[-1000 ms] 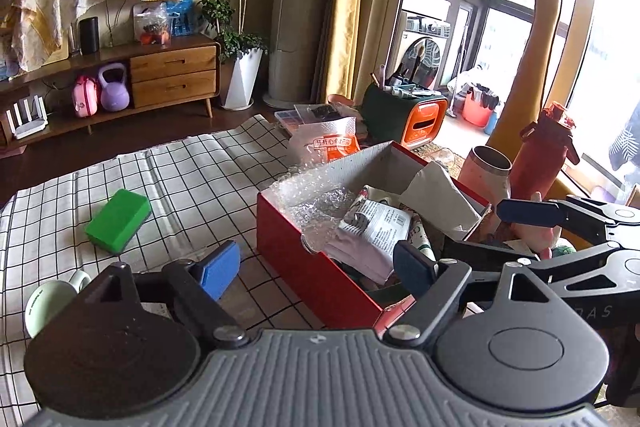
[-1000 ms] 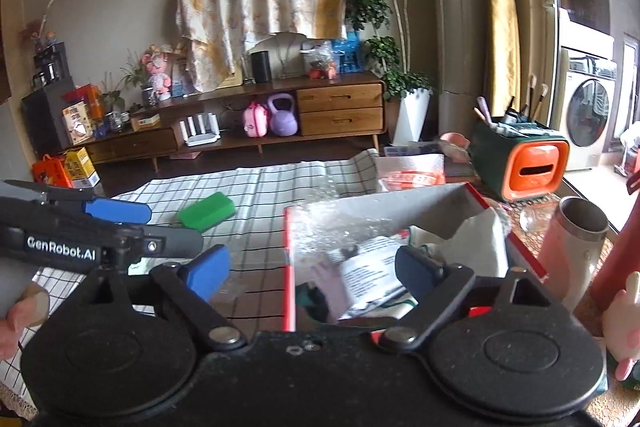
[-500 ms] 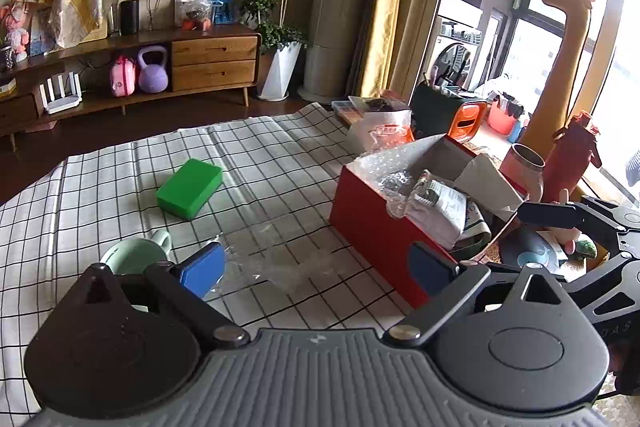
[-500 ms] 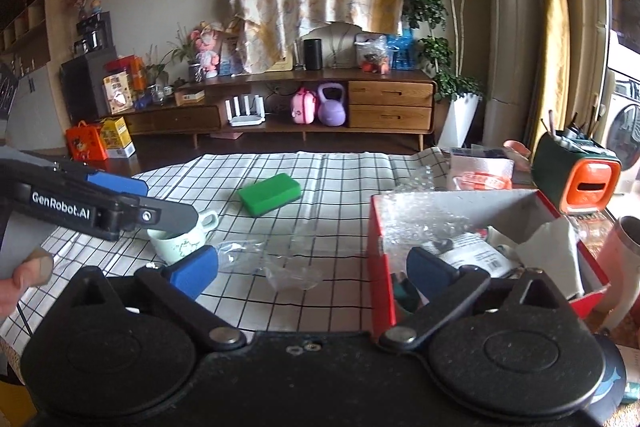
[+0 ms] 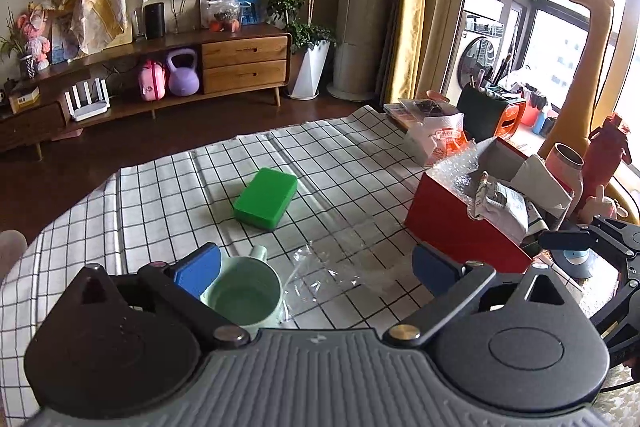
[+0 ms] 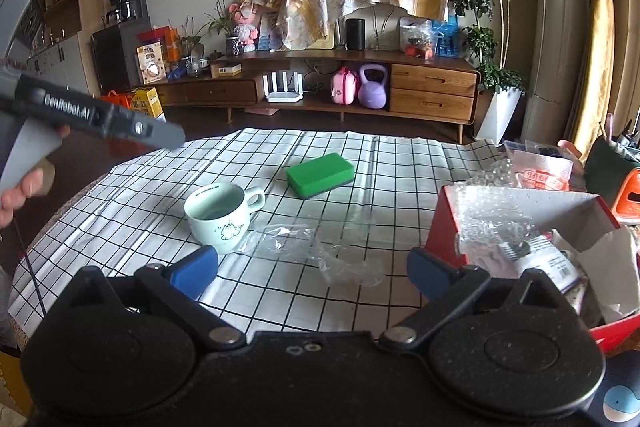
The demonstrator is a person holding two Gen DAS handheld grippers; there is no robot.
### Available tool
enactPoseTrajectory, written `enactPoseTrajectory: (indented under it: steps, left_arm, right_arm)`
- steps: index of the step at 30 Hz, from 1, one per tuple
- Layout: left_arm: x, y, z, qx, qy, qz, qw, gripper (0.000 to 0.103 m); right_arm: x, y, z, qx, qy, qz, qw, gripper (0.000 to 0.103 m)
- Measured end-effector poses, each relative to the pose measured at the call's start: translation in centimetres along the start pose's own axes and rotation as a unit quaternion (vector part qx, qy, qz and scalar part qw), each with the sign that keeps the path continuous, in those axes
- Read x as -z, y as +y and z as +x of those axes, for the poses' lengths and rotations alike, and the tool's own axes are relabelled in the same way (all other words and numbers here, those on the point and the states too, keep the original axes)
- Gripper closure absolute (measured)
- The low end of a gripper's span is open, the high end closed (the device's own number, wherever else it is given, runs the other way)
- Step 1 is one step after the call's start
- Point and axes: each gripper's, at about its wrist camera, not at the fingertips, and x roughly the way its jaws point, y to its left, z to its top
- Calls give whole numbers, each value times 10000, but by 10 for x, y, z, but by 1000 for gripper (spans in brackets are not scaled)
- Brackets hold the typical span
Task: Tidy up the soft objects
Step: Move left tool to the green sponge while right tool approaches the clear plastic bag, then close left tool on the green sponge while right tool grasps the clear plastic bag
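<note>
The left gripper [image 5: 316, 265] hangs over the near edge of the checked tablecloth [image 5: 160, 195], its blue pads spread wide and pinching nothing, the jaws having just been opening; the pale green mug [image 5: 244, 297] stands just beside its left pad, and a crumpled clear plastic film [image 5: 332, 267] lies flat on the cloth between the pads, untouched; the right gripper [image 6: 312, 267] is likewise spread wide over the same near edge after just opening, with nothing between its pads but the film [image 6: 320, 251] lying on the cloth below; the green sponge [image 5: 266, 198] rests alone near the middle of the tablecloth, well apart from both grippers and beyond the mug [image 6: 224, 217]; the red box [image 5: 468, 223] sits at the right edge of the cloth, open at the top and filled with bubble wrap [image 6: 492, 223], paper and packets; a hand [image 6: 22, 189] shows at the left edge of the right wrist view, holding the left gripper's handle.
</note>
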Motion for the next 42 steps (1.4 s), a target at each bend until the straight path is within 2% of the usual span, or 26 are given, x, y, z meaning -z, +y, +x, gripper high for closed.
enactPoseTrajectory:
  steps: [4, 7, 9, 13, 26, 36, 39, 42]
  left_arm:
    - [-18, 19, -2, -88, -68, 226, 9997, 1]
    - [-32, 32, 0, -410, -266, 572, 9972, 1]
    - [-39, 41, 11, -572, -211, 766, 9952, 1]
    - [-48, 53, 42, -598, -195, 994, 9931, 1]
    - [-56, 65, 178, 37, 378, 647, 9972, 1]
    - [-58, 67, 268, 350, 1034, 528, 9926, 1]
    - [-59, 68, 286, 361, 1144, 631, 9908, 1]
    - [-59, 73, 302, 378, 1311, 495, 9894, 1]
  right_arm:
    - [-2, 2, 15, -30, 89, -5, 10000, 2]
    - [-4, 0, 29, -69, 173, -17, 9998, 2]
    - [-4, -1, 38, -104, 226, -49, 9997, 3]
    - [-5, -3, 59, -186, 341, -157, 9991, 4]
    - [-4, -14, 136, -478, 701, -457, 9953, 8]
    - [4, -16, 177, -672, 879, -666, 9916, 14]
    - [7, -16, 184, -742, 945, -774, 9897, 15]
    - [11, -17, 191, -755, 1033, -806, 9885, 20]
